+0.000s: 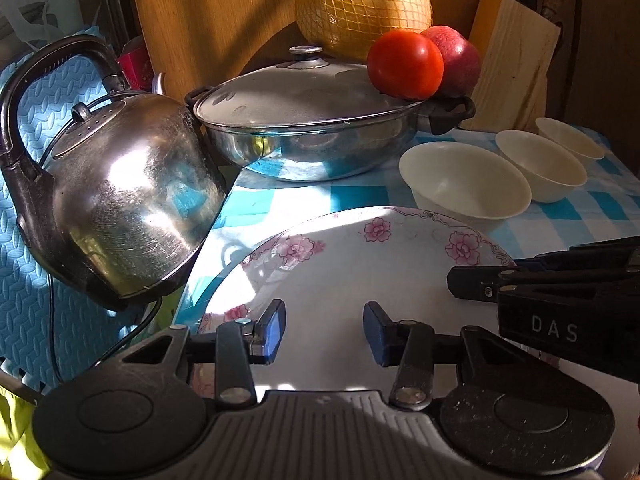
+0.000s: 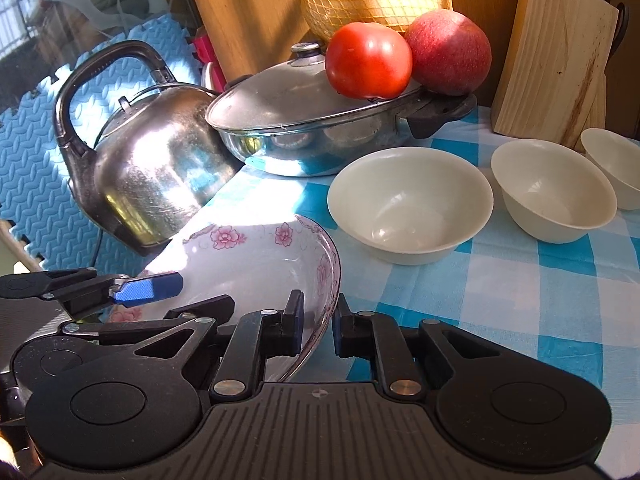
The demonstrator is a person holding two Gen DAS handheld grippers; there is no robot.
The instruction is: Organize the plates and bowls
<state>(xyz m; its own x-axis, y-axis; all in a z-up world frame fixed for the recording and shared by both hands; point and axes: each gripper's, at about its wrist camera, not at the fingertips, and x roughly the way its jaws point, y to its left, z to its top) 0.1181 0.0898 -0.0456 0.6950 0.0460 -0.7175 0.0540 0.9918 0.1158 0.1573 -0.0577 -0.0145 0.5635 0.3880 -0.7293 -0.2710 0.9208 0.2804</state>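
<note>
Right tongs [image 2: 316, 330] straddle floral plate [image 2: 256, 264] rim.

I read only "DAS", in pale letters on the right hand-held gripper [image 1: 472, 286] body, right edge of frame.

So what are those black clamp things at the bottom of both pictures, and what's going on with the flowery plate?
They are hand-held grippers carried by a person, each with a camera looking along its fingers. One picture comes from the left gripper, one from the right gripper. The right one straddles the rim of the flowered plate, not visibly clamped; the left one hangs open over it. On the checked tablecloth stand three white bowls, a kettle and a lidded pan carrying a tomato and an apple.
</note>
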